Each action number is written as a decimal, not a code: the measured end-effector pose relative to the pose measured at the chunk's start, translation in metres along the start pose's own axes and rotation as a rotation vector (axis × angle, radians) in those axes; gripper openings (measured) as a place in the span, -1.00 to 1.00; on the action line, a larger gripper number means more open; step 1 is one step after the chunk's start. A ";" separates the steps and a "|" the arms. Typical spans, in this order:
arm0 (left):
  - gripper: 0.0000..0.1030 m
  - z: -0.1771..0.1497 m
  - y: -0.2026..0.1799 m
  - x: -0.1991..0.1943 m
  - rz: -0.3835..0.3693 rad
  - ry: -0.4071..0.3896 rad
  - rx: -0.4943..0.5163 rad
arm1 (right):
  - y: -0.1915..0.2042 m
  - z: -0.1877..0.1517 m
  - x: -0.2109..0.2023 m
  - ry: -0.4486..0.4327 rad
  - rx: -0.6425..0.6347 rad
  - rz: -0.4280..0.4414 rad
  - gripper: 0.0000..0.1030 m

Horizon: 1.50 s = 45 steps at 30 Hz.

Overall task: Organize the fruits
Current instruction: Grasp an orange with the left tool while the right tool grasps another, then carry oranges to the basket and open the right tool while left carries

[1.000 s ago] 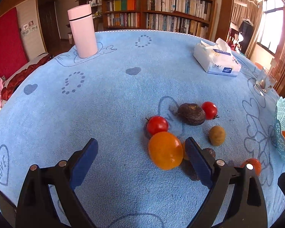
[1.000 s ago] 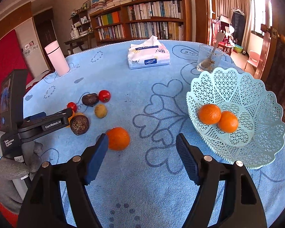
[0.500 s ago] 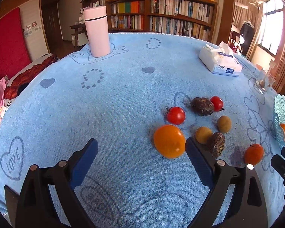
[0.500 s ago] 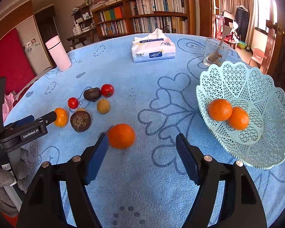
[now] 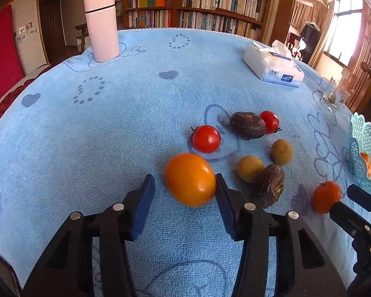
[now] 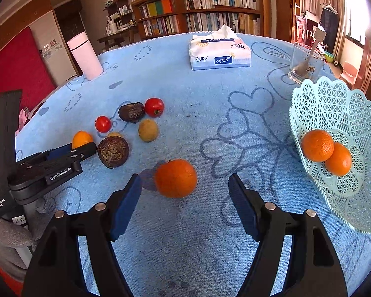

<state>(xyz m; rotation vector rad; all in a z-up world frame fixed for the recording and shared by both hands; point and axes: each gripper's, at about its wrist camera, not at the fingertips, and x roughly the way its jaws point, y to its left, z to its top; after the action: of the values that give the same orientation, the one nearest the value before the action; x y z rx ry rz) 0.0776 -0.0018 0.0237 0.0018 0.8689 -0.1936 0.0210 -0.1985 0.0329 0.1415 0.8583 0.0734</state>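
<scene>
My left gripper (image 5: 184, 204) is open around a yellow-orange orange (image 5: 190, 179) on the blue cloth; its right pad touches the fruit, the left pad stands apart. My right gripper (image 6: 185, 203) is open just behind a darker orange (image 6: 176, 178), which lies ahead of its fingertips. That orange also shows in the left wrist view (image 5: 326, 196). Two tomatoes (image 5: 206, 139), two dark wrinkled fruits (image 5: 247, 125) and two small brown fruits (image 5: 281, 152) lie in a cluster. A mint lattice basket (image 6: 353, 198) on the right holds two oranges (image 6: 317, 145).
A pink flask (image 5: 101, 27) stands at the far left of the table. A tissue pack (image 6: 219, 54) and a glass with a spoon (image 6: 305, 63) sit at the back right. The left gripper body (image 6: 44, 168) shows in the right wrist view.
My left gripper has moved forward and narrowed around the yellow-orange orange. My right gripper has moved closer to the darker orange. No fruit has moved.
</scene>
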 end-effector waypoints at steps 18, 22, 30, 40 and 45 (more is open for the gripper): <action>-0.23 -0.002 -0.005 -0.020 -0.014 -0.037 0.005 | 0.006 -0.001 0.010 0.027 -0.004 0.034 -0.22; -0.23 -0.001 -0.009 -0.026 -0.010 -0.047 0.013 | 0.005 0.001 -0.007 -0.011 0.004 0.046 -0.22; -0.23 0.001 -0.020 -0.037 -0.009 -0.069 0.033 | -0.015 0.007 -0.046 -0.118 0.042 -0.001 -0.22; -0.23 0.002 -0.043 -0.049 -0.022 -0.089 0.076 | -0.069 0.006 -0.079 -0.200 0.144 -0.097 -0.22; -0.23 0.004 -0.062 -0.054 -0.037 -0.098 0.106 | -0.099 0.002 -0.091 -0.224 0.189 -0.159 -0.22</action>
<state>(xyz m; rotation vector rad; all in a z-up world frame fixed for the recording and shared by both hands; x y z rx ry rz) 0.0359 -0.0535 0.0717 0.0748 0.7602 -0.2720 -0.0362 -0.3076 0.0874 0.2533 0.6489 -0.1703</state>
